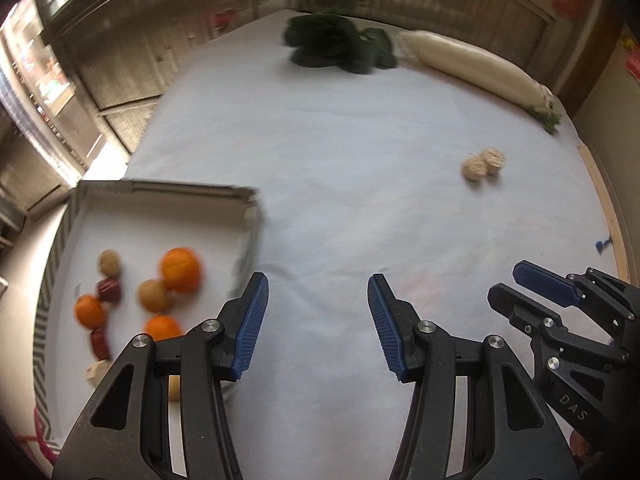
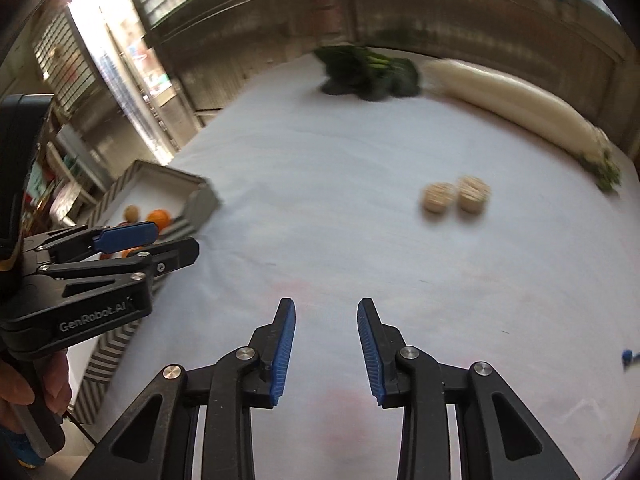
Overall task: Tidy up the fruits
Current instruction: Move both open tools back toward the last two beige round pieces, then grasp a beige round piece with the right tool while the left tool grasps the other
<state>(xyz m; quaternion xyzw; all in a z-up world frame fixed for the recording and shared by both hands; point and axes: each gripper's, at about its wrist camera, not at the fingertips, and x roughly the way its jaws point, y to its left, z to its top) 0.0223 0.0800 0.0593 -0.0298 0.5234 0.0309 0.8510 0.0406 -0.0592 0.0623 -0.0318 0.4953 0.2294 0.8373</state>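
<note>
Both grippers are empty. On the right gripper (image 2: 326, 346) the blue pads stand a modest gap apart with only bare cloth between them. The last two readings of its opening barely differ, so I call it narrowly open rather than opening. On the left gripper (image 1: 318, 328) the jaws stand wider, also around nothing, just beside the near corner of the tray (image 1: 168, 192).

Outward from the right gripper, across the white tablecloth (image 2: 320, 168), lie the two pale round pieces (image 2: 456, 196), touching side by side and well apart from the tray. They look like the only loose small items left. The tray already holds oranges (image 1: 180, 270), brownish round fruit (image 1: 152, 295) and dark red pieces (image 1: 109, 289). Further back sit the leafy greens (image 2: 368, 74) and a long white radish (image 2: 516, 100), which I judge to be vegetables and not part of this job.

The step in hand seems to be a reach toward the pale pair, and the right gripper is the nearer one. To do it well:
- spread the jaws wider before arriving, since the present gap looks tight for one piece;
- come down over the nearer piece so the pads straddle it without knocking its neighbour;
- close gently, as the texture looks crumbly;
- keep the left gripper clear of the tray's rim.
</note>
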